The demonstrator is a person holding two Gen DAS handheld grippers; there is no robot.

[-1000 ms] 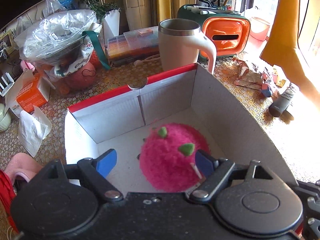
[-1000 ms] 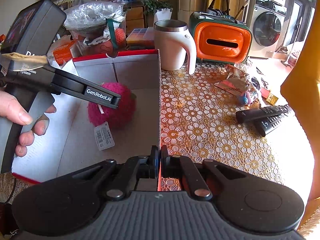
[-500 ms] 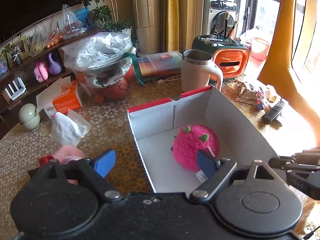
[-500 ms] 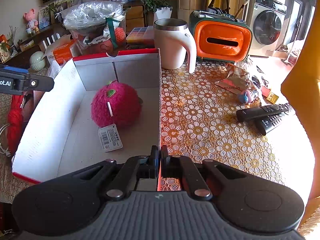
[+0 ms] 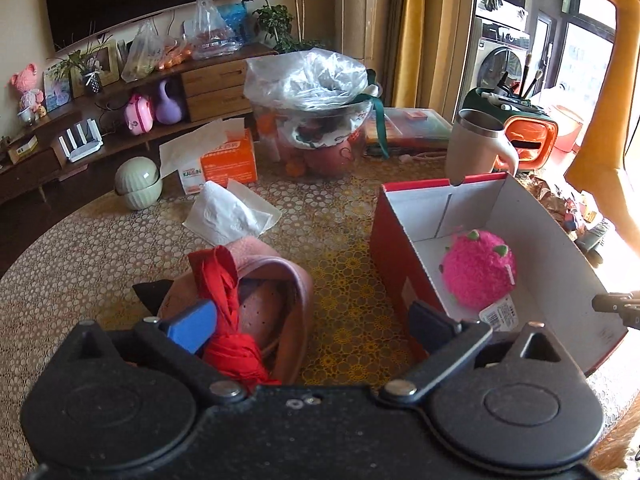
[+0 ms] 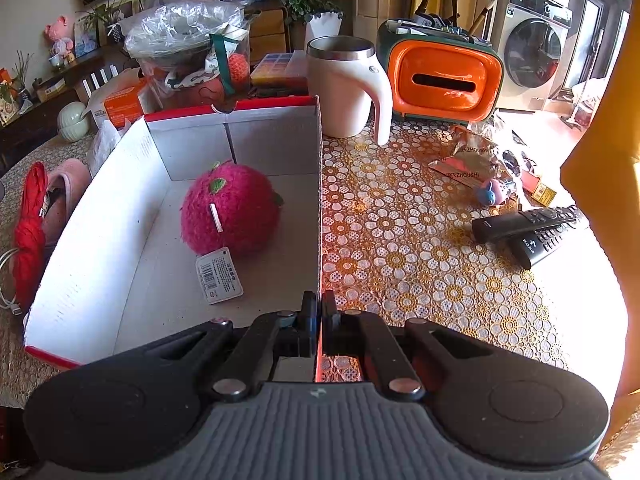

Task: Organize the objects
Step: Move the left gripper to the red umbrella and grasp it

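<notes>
A fuzzy pink plush fruit [image 5: 478, 270] [image 6: 230, 208] with a paper tag lies inside the open red and white cardboard box [image 5: 452, 204] [image 6: 272, 144]. My left gripper [image 5: 312, 320] hovers left of the box. Its jaws are opening and its pads press on nothing. Below them, toward the left finger, lie a pink slipper [image 5: 288, 280] [image 6: 66, 184] and a red cloth bundle [image 5: 224, 292] [image 6: 30, 216]. My right gripper [image 6: 319, 320] is shut on the box's near right wall. Its tip shows at the right edge of the left wrist view.
Behind the box stand a cream mug [image 6: 344, 88], an orange holder with brushes [image 6: 444, 76] and a bag-covered bowl [image 5: 308, 80]. Two remotes [image 6: 524, 220] and wrappers [image 6: 468, 160] lie right. A loose tissue [image 5: 228, 216], tissue box [image 5: 228, 160] and green jar [image 5: 138, 182] sit left.
My left gripper has drawn back out of the box and swung left over the slipper, jaws spreading wider. The plush stays in the box. The right gripper has not moved.
</notes>
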